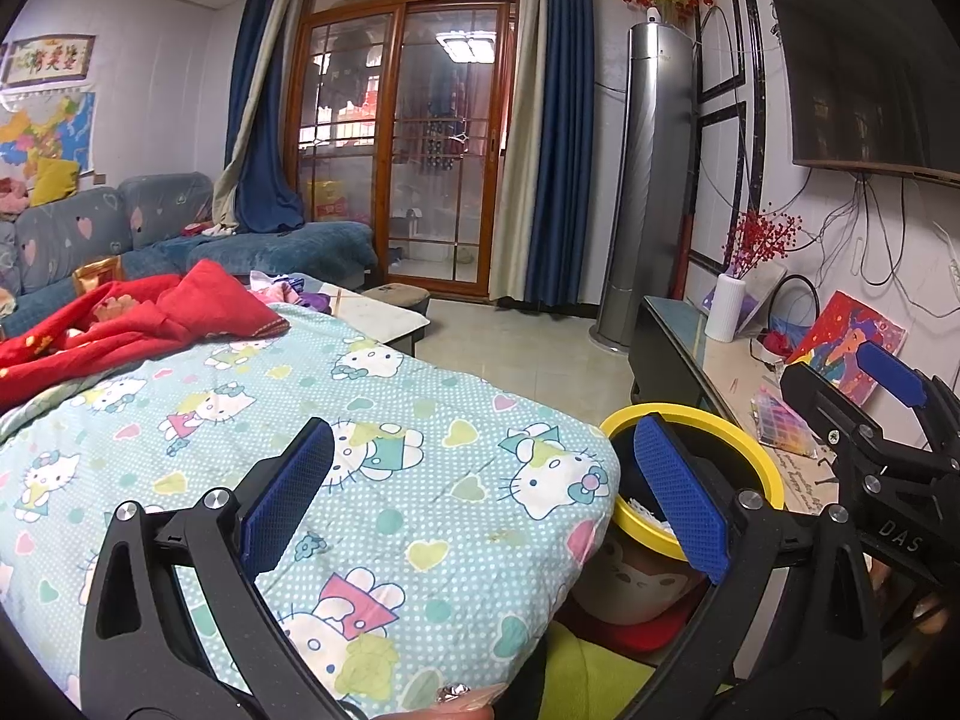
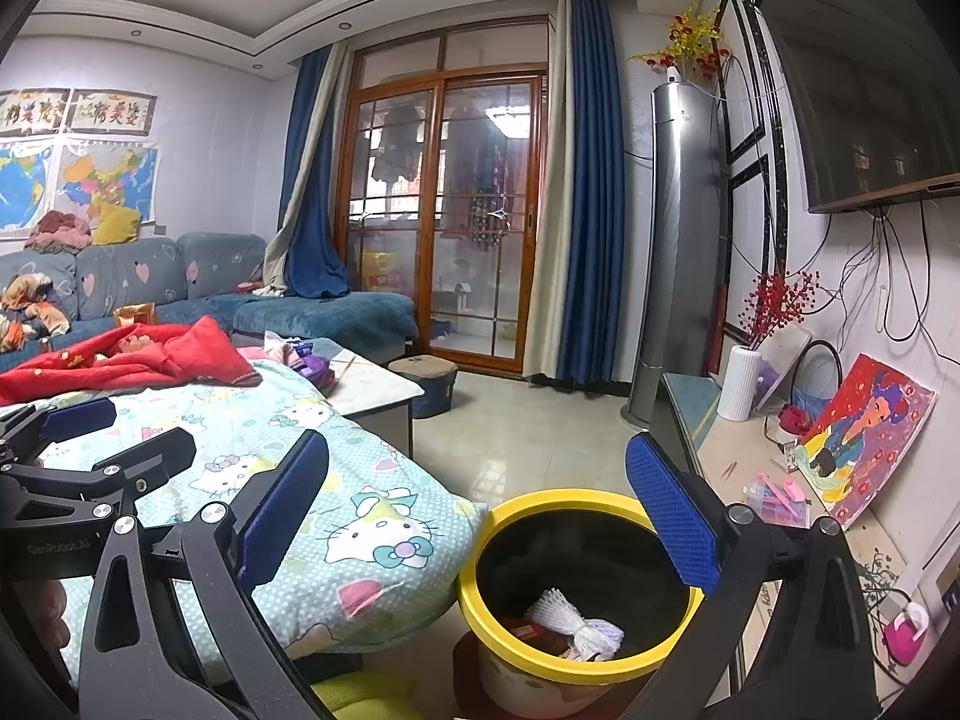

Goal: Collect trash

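The left gripper (image 1: 474,486) hung spread and empty over the quilt (image 1: 372,480), the right gripper (image 2: 480,510) likewise spread above the bin (image 2: 528,660), where white foam netting (image 2: 576,624) lay below it, likely light, squashy, best pinched at its bunched middle.

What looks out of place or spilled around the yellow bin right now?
Nothing looks spilled. The yellow-rimmed bin stands upright beside the quilt, with white foam netting and a red wrapper inside it. Both the left gripper and the right gripper are open and hold nothing.
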A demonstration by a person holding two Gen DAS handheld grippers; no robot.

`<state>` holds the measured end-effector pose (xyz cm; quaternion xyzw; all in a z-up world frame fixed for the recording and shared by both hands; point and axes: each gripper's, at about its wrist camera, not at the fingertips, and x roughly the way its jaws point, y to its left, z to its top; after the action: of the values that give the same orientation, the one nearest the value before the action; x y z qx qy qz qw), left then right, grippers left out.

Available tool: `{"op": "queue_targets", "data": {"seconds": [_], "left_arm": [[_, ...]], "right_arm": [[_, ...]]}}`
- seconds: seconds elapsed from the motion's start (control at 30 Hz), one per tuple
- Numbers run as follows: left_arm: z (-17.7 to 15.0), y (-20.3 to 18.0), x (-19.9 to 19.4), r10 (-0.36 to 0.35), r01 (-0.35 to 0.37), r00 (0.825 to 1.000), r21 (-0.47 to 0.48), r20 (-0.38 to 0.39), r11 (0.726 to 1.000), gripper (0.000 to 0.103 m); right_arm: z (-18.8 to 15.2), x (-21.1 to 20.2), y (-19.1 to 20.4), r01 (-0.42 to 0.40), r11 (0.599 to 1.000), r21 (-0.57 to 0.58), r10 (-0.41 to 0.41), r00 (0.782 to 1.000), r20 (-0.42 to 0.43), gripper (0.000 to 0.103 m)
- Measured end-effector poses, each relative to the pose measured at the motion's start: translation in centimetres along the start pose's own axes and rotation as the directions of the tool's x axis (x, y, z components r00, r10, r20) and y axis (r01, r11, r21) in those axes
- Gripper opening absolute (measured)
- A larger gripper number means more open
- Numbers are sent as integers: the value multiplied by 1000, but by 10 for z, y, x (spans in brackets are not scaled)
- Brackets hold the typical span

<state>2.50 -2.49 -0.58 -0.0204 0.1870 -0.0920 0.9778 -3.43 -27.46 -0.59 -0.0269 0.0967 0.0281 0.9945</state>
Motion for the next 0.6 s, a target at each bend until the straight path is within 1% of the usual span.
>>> {"op": "queue_targets", "data": {"seconds": [0.33, 0.43, 0.53, 0.6], "left_arm": [[0, 1, 1, -5, 5, 1000, -2, -7, 1000, 92], [-2, 6, 3, -3, 2, 1000, -17, -27, 1000, 92], [-3, 11, 5, 26, -28, 998, -26, -48, 999, 92], [-3, 24, 3, 24, -29, 998, -65, -63, 997, 92]], "right_arm": [[0, 0, -3, -1, 1000, -3, 1, 1000, 5, 97], [1, 0, -5, -4, 1000, -3, 4, 1000, 10, 97], [7, -1, -1, -24, 1000, -11, 25, 999, 33, 97], [12, 1, 5, -60, 998, -14, 60, 998, 30, 97]]}}
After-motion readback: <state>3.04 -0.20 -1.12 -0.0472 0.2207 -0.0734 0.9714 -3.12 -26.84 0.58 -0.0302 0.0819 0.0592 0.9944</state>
